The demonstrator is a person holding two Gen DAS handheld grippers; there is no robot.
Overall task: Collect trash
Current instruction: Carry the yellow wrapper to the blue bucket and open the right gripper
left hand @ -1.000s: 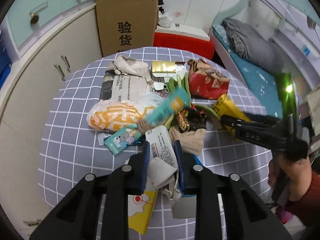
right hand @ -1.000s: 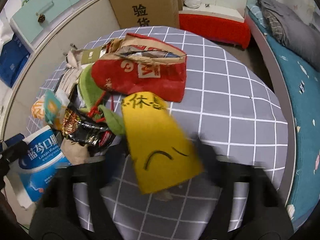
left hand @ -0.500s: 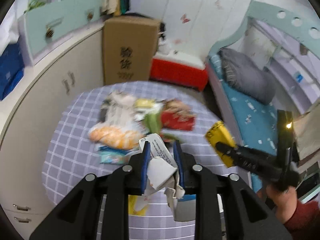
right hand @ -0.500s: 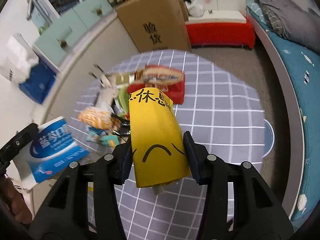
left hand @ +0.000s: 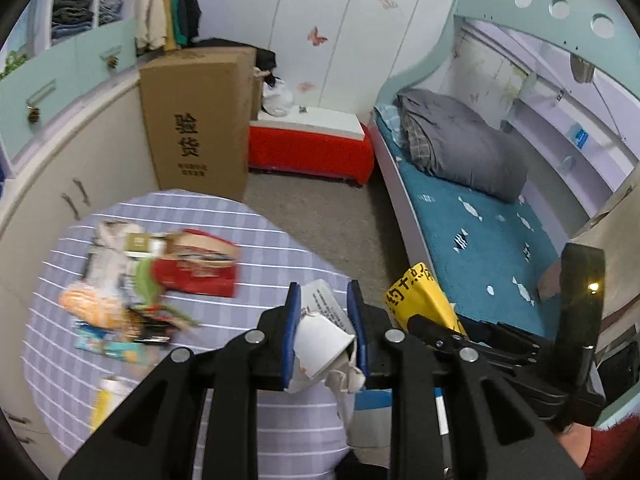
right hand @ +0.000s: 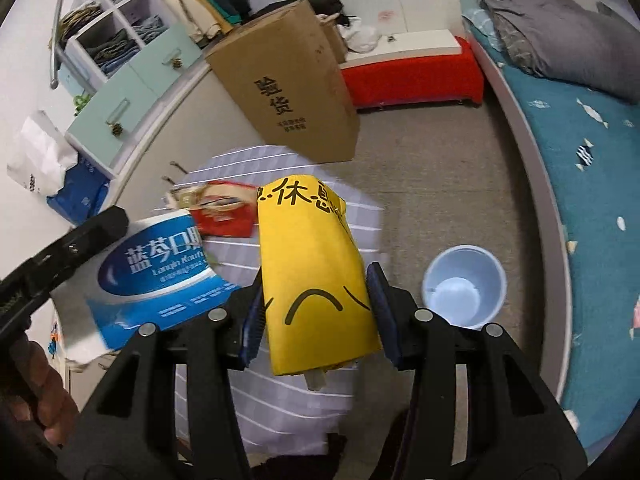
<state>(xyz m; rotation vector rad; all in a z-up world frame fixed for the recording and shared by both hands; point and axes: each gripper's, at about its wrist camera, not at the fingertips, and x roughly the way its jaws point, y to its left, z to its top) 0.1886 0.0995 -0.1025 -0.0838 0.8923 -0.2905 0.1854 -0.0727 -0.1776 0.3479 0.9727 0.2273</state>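
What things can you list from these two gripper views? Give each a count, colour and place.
yellow packet: 1, yellow, in right gripper
blue-and-white box: 1, in left gripper
bin: 1, pale blue, on floor by bed
table: 1, grey check cloth
red bag: 1, on table
orange bag: 1, on table
cardboard box: 1, brown, behind table
red chest: 1, by wall
bed: 1, teal
left gripper: 1, black
right gripper: 1, black

One yellow packet (right hand: 316, 280) between the right jaws, one blue-and-white box (right hand: 160, 280) between the left jaws, one pale blue bin (right hand: 464, 284) right of the right jaws, one cardboard carton (right hand: 288, 84) beyond
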